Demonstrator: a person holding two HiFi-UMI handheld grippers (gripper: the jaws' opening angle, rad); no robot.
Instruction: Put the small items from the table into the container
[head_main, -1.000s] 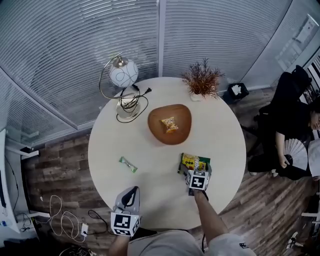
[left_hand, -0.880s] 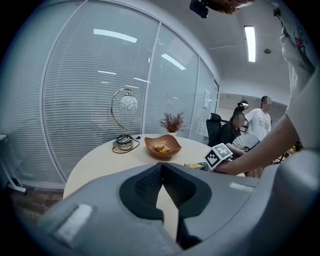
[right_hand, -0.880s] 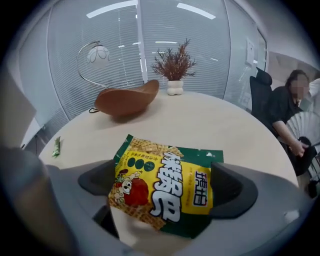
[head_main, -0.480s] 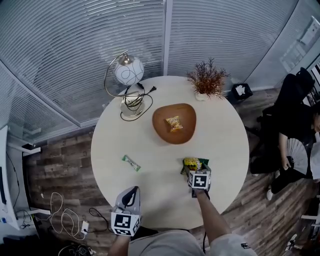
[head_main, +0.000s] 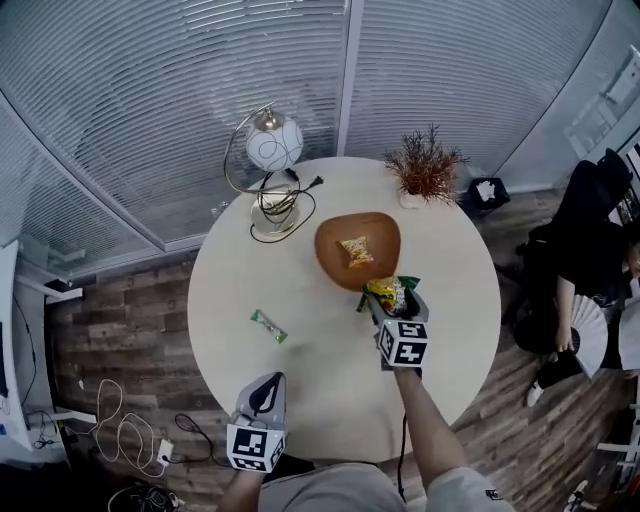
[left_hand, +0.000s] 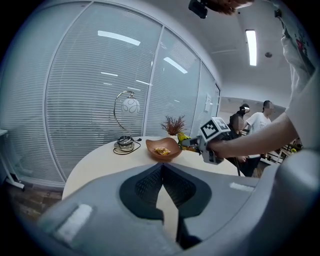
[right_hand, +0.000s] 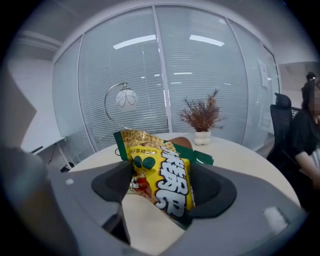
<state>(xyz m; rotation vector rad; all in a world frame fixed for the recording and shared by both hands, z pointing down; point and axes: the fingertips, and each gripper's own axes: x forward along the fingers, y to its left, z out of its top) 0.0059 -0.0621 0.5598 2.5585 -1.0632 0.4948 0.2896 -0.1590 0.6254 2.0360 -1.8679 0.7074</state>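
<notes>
The right gripper (head_main: 392, 301), its jaws closing on the yellow snack packet (head_main: 385, 293), lifted the packet off the table (head_main: 300, 385). It carried it farther away, to the near right rim of the brown bowl (head_main: 333, 262).

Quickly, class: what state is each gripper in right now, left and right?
Left gripper: closed, fingers together, holding nothing.
Right gripper: fingers closing on the yellow snack packet, which it holds.

Packet (head_main: 356, 251) in bowl (head_main: 334, 244), lamp (head_main: 274, 148) behind
</notes>
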